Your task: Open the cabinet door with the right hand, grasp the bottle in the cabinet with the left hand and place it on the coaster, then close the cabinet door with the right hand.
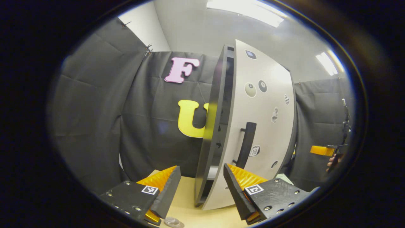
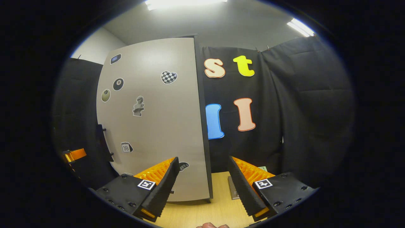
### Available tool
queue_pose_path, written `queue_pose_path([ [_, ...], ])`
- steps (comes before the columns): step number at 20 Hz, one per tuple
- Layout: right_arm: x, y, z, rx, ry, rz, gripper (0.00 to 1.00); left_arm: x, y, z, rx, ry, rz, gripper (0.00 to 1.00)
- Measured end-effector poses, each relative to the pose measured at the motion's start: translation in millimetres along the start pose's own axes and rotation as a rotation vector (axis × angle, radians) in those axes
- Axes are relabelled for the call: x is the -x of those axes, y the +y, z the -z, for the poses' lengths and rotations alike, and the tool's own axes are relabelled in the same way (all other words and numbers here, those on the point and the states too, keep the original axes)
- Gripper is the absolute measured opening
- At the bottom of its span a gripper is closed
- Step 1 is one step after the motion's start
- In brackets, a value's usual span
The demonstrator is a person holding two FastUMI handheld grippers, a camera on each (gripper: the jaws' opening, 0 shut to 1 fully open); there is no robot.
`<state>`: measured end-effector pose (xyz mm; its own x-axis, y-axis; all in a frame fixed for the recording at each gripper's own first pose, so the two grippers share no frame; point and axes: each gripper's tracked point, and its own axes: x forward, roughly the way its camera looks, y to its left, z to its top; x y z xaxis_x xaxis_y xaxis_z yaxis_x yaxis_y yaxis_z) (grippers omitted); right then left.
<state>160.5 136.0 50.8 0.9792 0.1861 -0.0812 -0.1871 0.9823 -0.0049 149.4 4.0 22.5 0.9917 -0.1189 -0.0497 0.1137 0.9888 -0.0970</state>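
The tall cabinet (image 1: 215, 126) has a glossy black side and a pale door (image 1: 265, 104) with stickers and a black vertical handle (image 1: 246, 144). A narrow dark slit runs between side and door; I cannot tell whether the door is ajar, and the inside is hidden. My left gripper (image 1: 202, 180) stands open in front of the door's handle edge, empty. A clear round coaster (image 1: 173, 222) lies on the table just below it. In the right gripper view the door (image 2: 152, 120) faces me and my right gripper (image 2: 202, 172) is open and empty, a little short of the door's lower right edge.
The wooden table (image 2: 218, 209) runs under the cabinet. A small flat card or booklet (image 2: 232, 188) lies right of the cabinet. The other gripper (image 1: 326, 150) and its hand (image 1: 332, 162) show far right; the left one (image 2: 74, 154) shows beyond the handle (image 2: 101, 142). Black cloth walls surround.
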Motion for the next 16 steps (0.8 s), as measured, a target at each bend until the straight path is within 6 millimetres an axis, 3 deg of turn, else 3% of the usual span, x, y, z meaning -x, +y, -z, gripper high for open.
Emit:
queue_pose_path([
  [6,4,-22,-3,-0.012,0.006,-0.021,0.98,-3,-13,-18,-0.018,-0.065,0.006,0.83],
  [12,6,-47,-11,-0.004,-0.019,-0.064,0.98,-8,-52,-13,-0.023,-0.05,0.076,0.83],
  [16,6,-62,-14,0.009,-0.043,-0.128,0.98,-3,-57,-20,0.014,-0.081,0.024,0.85],
])
